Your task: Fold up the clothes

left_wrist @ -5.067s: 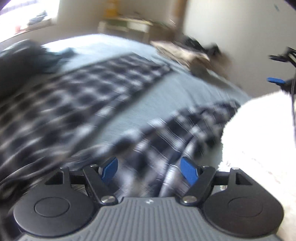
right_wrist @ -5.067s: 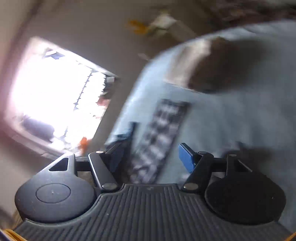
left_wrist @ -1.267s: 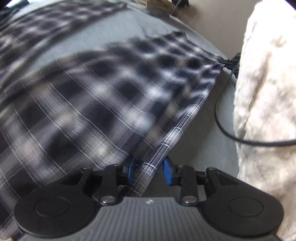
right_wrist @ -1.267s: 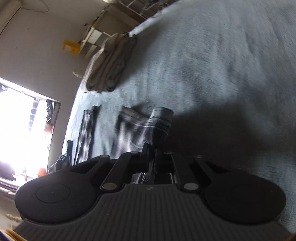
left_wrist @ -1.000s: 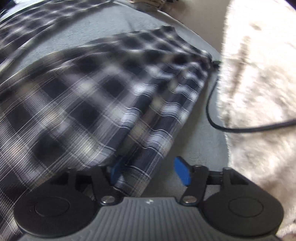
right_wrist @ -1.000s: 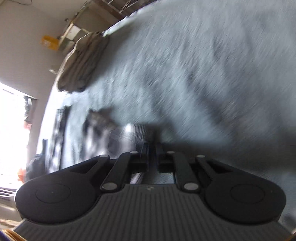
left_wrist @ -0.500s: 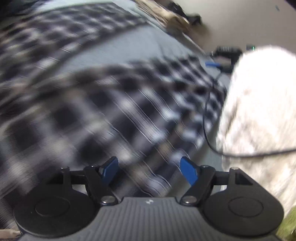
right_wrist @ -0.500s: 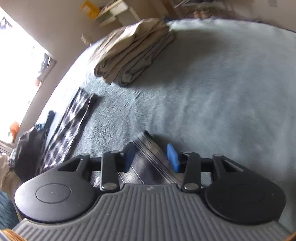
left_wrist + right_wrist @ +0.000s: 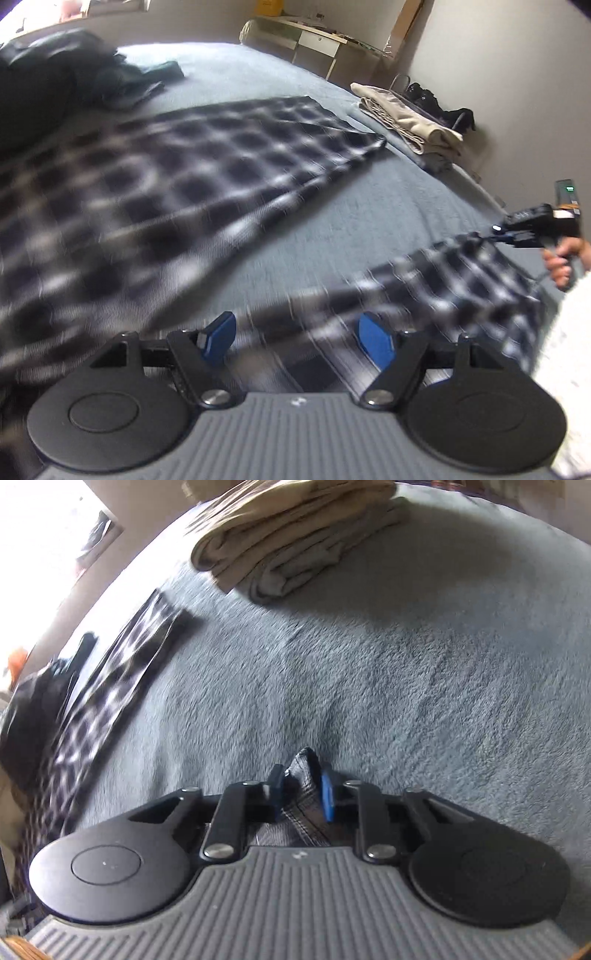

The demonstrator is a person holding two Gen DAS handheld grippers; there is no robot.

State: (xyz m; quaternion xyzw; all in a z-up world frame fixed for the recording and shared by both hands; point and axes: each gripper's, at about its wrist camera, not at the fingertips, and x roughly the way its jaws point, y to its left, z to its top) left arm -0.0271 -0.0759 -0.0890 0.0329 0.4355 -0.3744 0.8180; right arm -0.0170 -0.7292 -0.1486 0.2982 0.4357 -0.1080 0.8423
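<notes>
A dark blue and white plaid garment point(image 9: 177, 192) lies spread on the grey-blue bed cover point(image 9: 369, 206), blurred by motion. One narrower plaid part point(image 9: 461, 280) runs towards the right. My left gripper point(image 9: 297, 338) hovers open just above this part, nothing between its blue pads. A hand holds my right gripper point(image 9: 517, 229) at the far end of that plaid part. In the right wrist view, my right gripper point(image 9: 301, 794) has its jaws closing, and a bunched plaid corner point(image 9: 304, 771) fills the narrow gap between the pads.
A folded stack of beige and grey clothes point(image 9: 295, 535) lies on the bed's far side point(image 9: 406, 122). A heap of dark clothes point(image 9: 55, 85) sits at the back left. A white desk point(image 9: 314, 37) stands by the wall. A white fluffy sleeve point(image 9: 569, 350) is at the right edge.
My left gripper let go of the plaid edge, opened wide and swung to look across the bed. My right gripper opened over the plaid corner, rolled, and closed on it again.
</notes>
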